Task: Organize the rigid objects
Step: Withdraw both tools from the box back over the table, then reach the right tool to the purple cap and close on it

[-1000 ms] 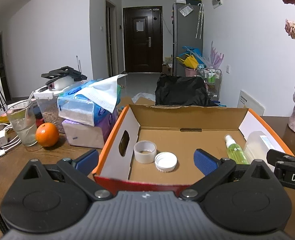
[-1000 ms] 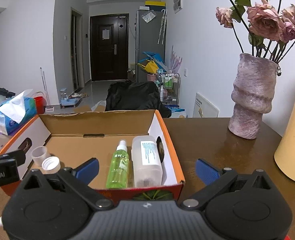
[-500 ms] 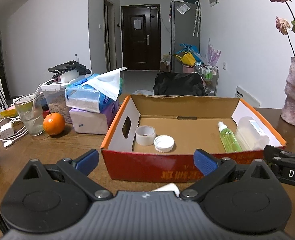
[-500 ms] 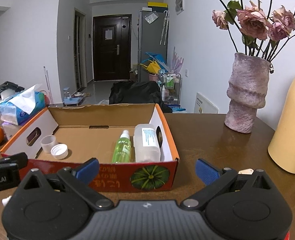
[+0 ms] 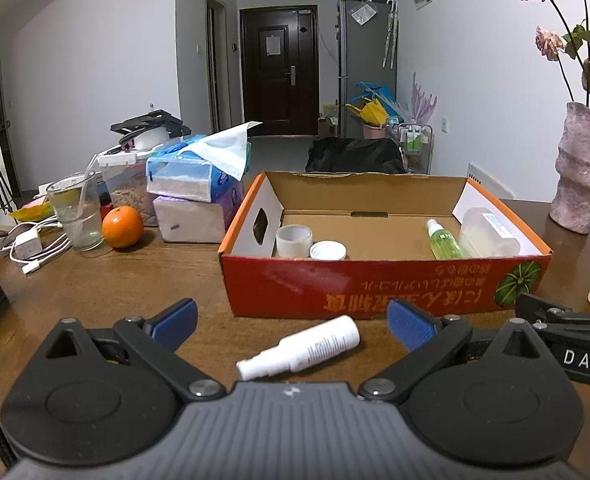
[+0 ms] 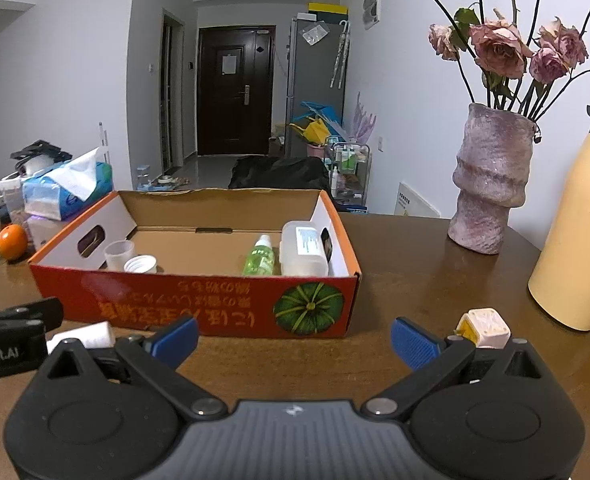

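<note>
The left gripper (image 5: 291, 318) is held with its fingers spread wide and nothing between the pads. A white spray bottle (image 5: 301, 348) is seen lying on its side on the table (image 5: 95, 280), between the fingers and slightly nearer than their tips. Beyond the fingertips the red cardboard box (image 5: 375, 284) is set, with a tape roll (image 5: 293, 240), white cap (image 5: 327, 251), green spray bottle (image 5: 441, 238) and clear container (image 5: 485, 234) inside. The right gripper (image 6: 295, 338) is likewise spread and empty; a small yellow-white cube (image 6: 483, 328) is found just outside its right finger. A pink vase (image 6: 489, 184) and a cream flask (image 6: 579, 240) are placed further right.
</note>
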The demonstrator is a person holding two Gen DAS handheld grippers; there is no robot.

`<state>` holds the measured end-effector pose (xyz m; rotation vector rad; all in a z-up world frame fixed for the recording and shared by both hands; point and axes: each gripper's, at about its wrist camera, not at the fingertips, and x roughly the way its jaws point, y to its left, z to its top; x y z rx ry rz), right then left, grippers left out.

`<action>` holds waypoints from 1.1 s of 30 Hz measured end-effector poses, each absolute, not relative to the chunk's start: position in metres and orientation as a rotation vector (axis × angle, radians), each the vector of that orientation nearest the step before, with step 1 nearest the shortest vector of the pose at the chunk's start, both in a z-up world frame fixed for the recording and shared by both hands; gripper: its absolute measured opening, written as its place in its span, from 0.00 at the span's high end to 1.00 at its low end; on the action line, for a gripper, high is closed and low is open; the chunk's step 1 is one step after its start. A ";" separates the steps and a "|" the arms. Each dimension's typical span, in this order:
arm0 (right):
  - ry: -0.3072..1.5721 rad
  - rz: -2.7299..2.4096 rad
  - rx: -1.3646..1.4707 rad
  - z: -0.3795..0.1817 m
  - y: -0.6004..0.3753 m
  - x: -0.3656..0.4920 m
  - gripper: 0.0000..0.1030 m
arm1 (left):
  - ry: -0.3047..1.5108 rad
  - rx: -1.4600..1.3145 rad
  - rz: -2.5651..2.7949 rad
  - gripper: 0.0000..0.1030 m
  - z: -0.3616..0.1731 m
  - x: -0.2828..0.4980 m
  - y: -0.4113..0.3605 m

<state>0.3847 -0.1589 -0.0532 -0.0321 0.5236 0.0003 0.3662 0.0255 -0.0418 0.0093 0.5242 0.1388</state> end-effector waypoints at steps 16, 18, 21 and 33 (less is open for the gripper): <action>0.489 0.017 -0.039 -0.056 -0.153 0.336 0.00 | 0.510 0.023 0.150 0.00 -0.047 0.317 0.035; 0.487 0.022 -0.042 -0.057 -0.151 0.331 0.00 | 0.507 0.028 0.149 0.00 -0.047 0.311 0.035; 0.485 0.032 -0.048 -0.057 -0.149 0.323 0.00 | 0.505 0.030 0.146 0.00 -0.049 0.303 0.036; 0.488 0.072 -0.063 -0.067 -0.137 0.295 0.00 | 0.520 0.036 0.144 0.00 -0.060 0.277 0.051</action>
